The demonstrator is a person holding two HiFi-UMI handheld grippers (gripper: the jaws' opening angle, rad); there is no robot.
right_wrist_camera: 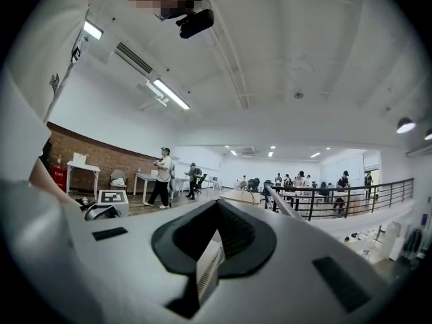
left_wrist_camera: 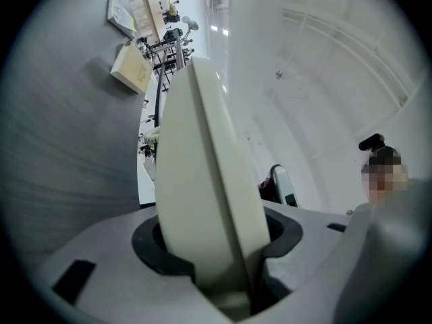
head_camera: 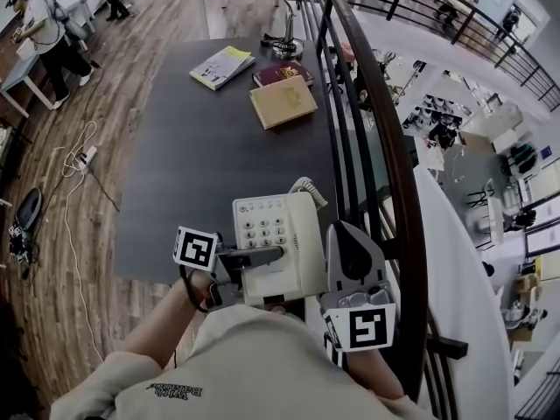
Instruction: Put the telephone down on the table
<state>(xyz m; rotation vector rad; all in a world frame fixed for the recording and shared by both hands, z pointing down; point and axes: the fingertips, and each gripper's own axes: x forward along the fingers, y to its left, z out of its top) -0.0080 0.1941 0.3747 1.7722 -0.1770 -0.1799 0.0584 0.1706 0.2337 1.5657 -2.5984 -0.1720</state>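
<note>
1. Left gripper [head_camera: 262, 256] – jaws are clamped on the near left corner of the telephone [head_camera: 273, 234]. In the left gripper view the cream body is seen edge-on, wedged between the dark pads.
2. Right gripper [head_camera: 348, 239] is held just beside the telephone's right side, pointing away from the person. Its jaws are seen nearly together in the right gripper view, with only a thin pale ribbed strip in the gap. What that strip is can't be made out, and no grip on the telephone is shown.
3. The telephone is placed at the near edge of the dark table [head_camera: 175, 191], keypad up, partly overhanging toward the person. Whether its base rests on the top can't be told. The coiled cord [head_camera: 308, 189] is seen at its far right corner.
4. Mid-table is bare. At the far end a tan book [head_camera: 283, 101], a maroon book [head_camera: 282, 73] and a yellow booklet [head_camera: 221, 66] are laid out – a desk lamp [head_camera: 282, 24] is set behind them.
5. A dark railing [head_camera: 376, 147] is run along the table's right side.
</note>
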